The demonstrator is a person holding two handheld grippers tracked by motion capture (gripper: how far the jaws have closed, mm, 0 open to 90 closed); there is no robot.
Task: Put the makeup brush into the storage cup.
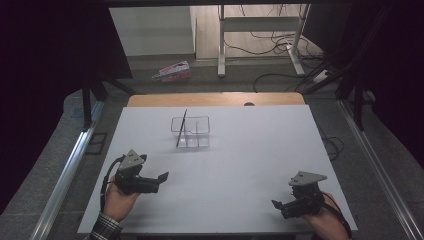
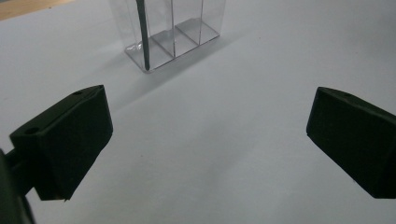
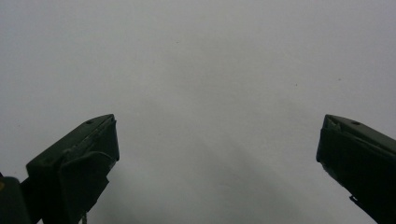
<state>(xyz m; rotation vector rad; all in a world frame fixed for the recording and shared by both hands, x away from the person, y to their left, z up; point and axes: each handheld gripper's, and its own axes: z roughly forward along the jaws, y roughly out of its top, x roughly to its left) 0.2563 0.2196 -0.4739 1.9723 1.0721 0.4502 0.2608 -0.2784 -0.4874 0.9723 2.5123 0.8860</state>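
At the lower left of the high view my left gripper [image 1: 161, 178] rests released, jaws spread; at the lower right my right gripper [image 1: 276, 204] likewise. Farther up, mid-frame, the clear divided box [image 1: 191, 132] holds a dark stick [image 1: 181, 128] leaning in its left compartment.

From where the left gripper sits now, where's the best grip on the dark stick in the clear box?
Probably the upper part of the dark stick, where it leans above the rim of the clear box. Come from above with the left gripper, jaws across the thin shaft; its lower end sits inside an end compartment.
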